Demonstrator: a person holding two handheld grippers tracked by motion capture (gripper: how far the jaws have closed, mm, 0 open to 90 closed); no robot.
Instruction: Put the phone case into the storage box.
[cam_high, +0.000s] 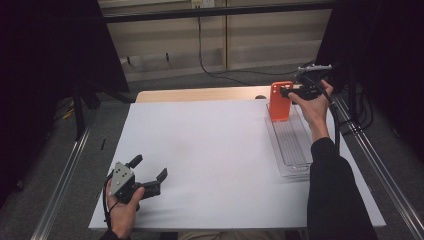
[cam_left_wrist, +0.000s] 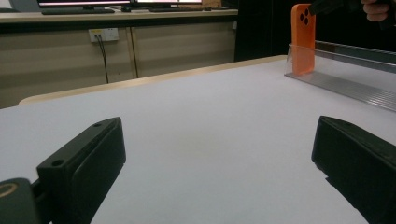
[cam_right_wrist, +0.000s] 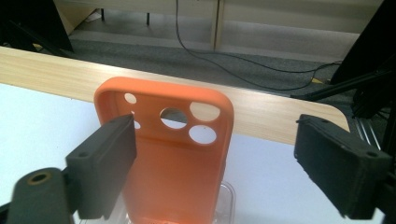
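Observation:
An orange phone case (cam_high: 280, 101) stands upright at the far end of a clear plastic tray (cam_high: 292, 145) on the right of the table. My right gripper (cam_high: 287, 92) is at the case's top end, open. In the right gripper view the case (cam_right_wrist: 173, 158) shows its camera holes; it stands between the jaws, close by the left one, with a wide gap to the right one. My left gripper (cam_high: 148, 168) rests open near the front left of the white sheet, nothing between its jaws (cam_left_wrist: 215, 154). From there the case (cam_left_wrist: 302, 39) and tray (cam_left_wrist: 345, 79) lie far off at the upper right.
A white sheet (cam_high: 210, 150) covers most of the wooden table (cam_high: 200, 94). Metal rails (cam_high: 65, 175) run along both sides of the table. Cables (cam_high: 210, 70) lie on the floor beyond the far edge, by a wall of cabinets.

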